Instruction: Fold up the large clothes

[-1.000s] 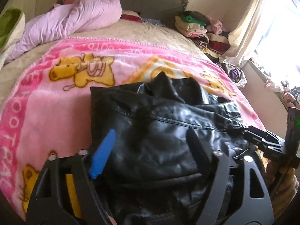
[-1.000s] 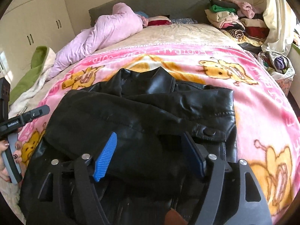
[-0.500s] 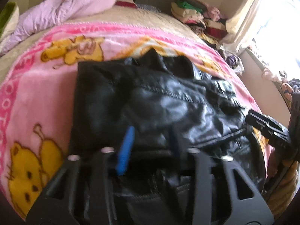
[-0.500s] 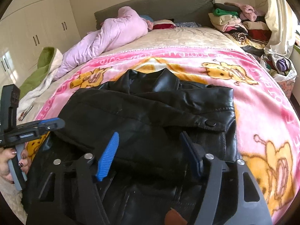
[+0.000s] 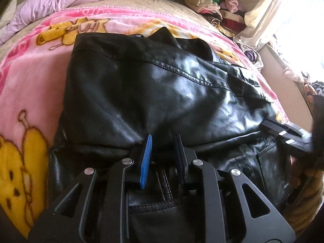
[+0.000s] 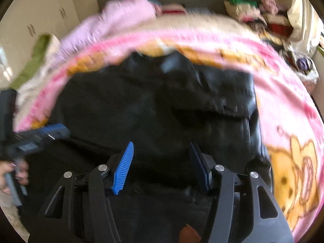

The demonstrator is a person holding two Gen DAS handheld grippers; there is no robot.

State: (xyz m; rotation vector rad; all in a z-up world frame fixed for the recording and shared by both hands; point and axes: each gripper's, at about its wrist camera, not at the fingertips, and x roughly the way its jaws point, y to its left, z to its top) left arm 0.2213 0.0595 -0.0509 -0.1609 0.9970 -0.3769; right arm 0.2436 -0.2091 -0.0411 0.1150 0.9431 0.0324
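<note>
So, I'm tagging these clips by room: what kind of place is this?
Most likely a bedroom: a bed under a pink cartoon-print fleece blanket, its grey padded headboard, and stacked folded clothes by the cream window curtain.

Black leather jacket [image 5: 162, 93], glossy, stitched seams, one press stud at the right: lying partly folded, sleeves laid across the body, collar at the far end, spread on pink cartoon-print blanket [image 5: 30, 93].

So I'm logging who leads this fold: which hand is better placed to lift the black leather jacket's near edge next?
Probably the left. The left gripper has its fingers nearly closed at the folded edge of the black leather jacket. The right gripper stands wider, and its blurred view hides any contact.
</note>
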